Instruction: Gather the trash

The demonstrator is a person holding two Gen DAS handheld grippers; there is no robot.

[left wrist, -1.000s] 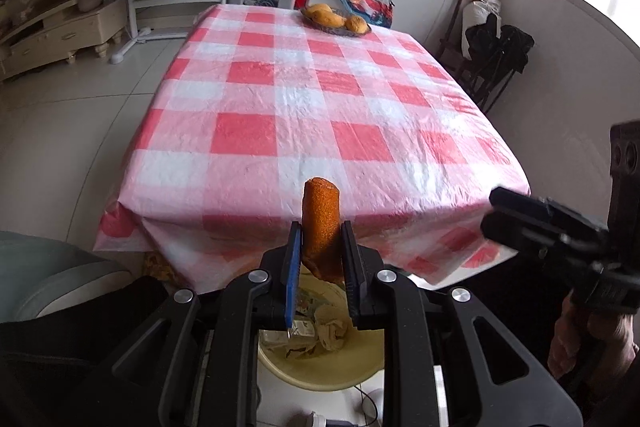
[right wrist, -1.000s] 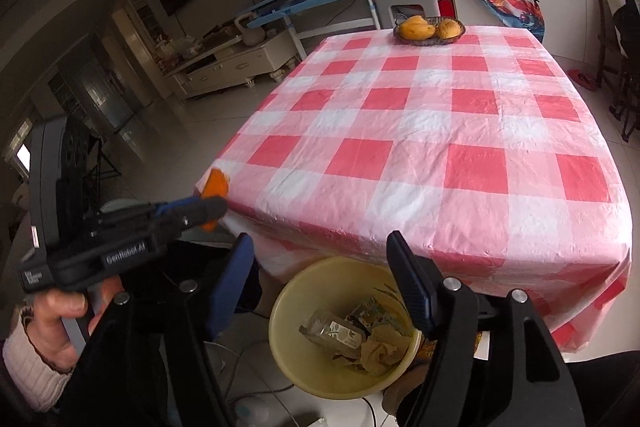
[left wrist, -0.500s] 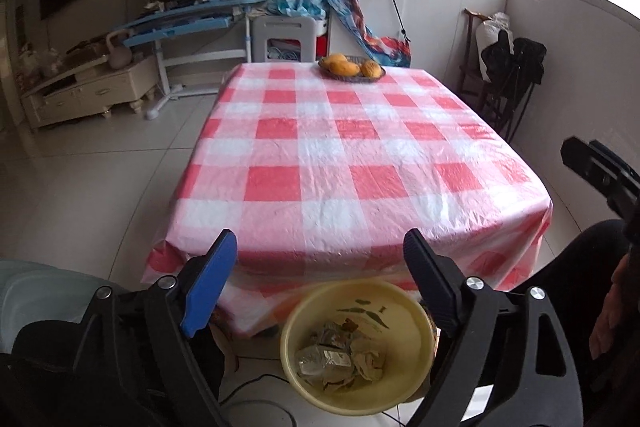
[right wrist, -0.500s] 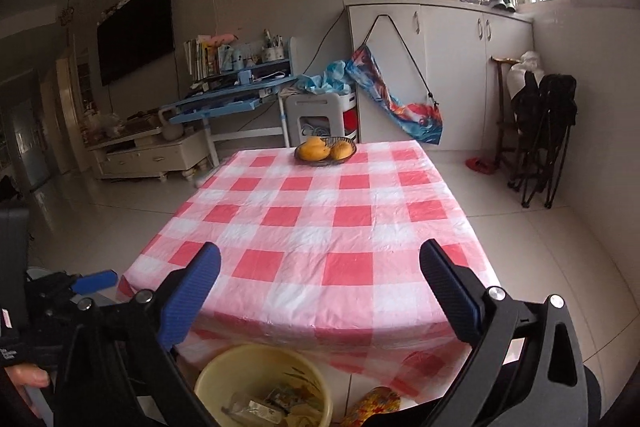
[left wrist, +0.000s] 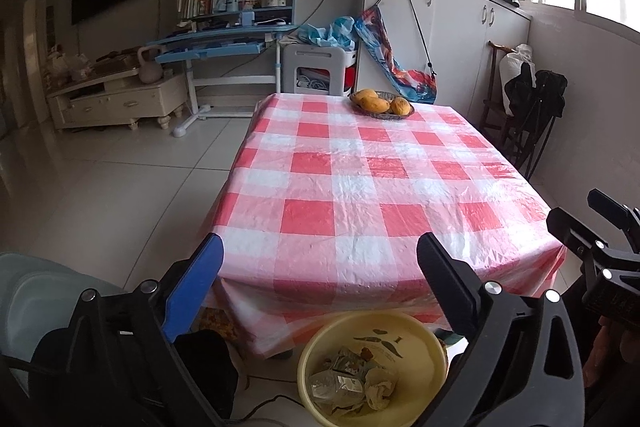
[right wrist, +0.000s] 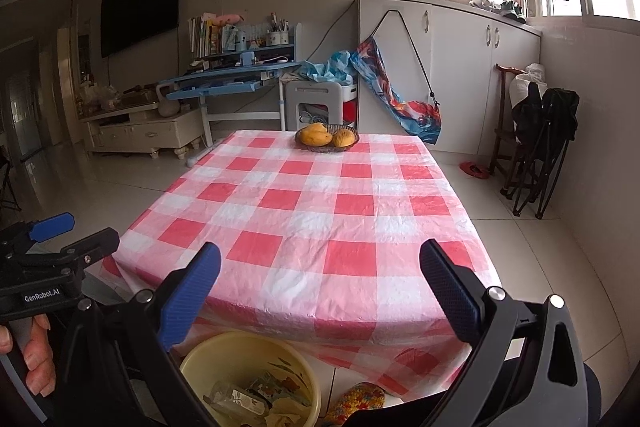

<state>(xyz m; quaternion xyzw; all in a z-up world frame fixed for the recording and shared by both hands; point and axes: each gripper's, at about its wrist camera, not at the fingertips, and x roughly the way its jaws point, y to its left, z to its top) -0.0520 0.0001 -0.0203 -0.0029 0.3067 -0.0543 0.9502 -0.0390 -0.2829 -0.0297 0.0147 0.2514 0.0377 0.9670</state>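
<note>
A yellow basin (left wrist: 372, 367) holding crumpled wrappers and plastic trash stands on the floor below the table's near edge; the right wrist view shows the basin (right wrist: 250, 379) too. My left gripper (left wrist: 320, 242) hangs above it. Its jaws are opening wide, with nothing between them. My right gripper (right wrist: 320, 249) is open and empty, above the table's edge and the basin. Each gripper appears in the other's view: the right gripper (left wrist: 576, 207) at the right edge, the left gripper (right wrist: 86, 230) at the left, with a hand under it.
The table (left wrist: 360, 187) wears a red-and-white checked cloth and carries only a bowl of yellow fruit (left wrist: 382, 103) at its far end. A colourful knitted item (right wrist: 360, 399) lies on the floor beside the basin. Folded chairs (right wrist: 544, 147) lean at the right wall.
The left gripper was shut on an orange stick-shaped piece over the basin; it has let go and opened wide. The right gripper opened further. Both views tilted upward.
</note>
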